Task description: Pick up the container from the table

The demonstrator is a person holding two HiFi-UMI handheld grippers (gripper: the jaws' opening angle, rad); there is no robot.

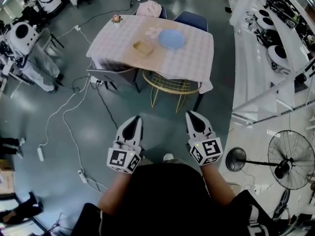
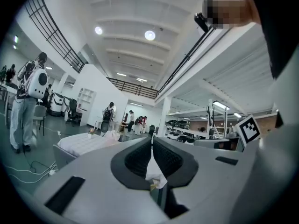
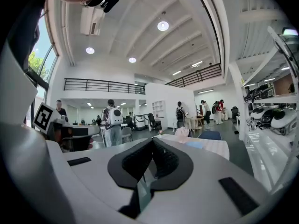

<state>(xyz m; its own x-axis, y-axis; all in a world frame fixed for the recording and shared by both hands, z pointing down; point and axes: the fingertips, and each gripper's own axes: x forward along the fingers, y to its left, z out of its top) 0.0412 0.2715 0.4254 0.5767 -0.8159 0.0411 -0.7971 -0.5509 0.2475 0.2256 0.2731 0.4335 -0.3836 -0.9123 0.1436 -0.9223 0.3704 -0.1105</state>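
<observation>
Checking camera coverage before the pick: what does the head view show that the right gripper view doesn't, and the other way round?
Only the head view: the tan container on the table, the floor cables, the floor fan. Only the right gripper view: ceiling lights, the balcony railing. Both: the table, the blue plate and the right gripper, jaws shut with nothing between them.

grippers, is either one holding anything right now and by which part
Nothing is held. The left gripper and right gripper both have their jaws shut together on nothing, short of the table, where the container sits untouched.
</observation>
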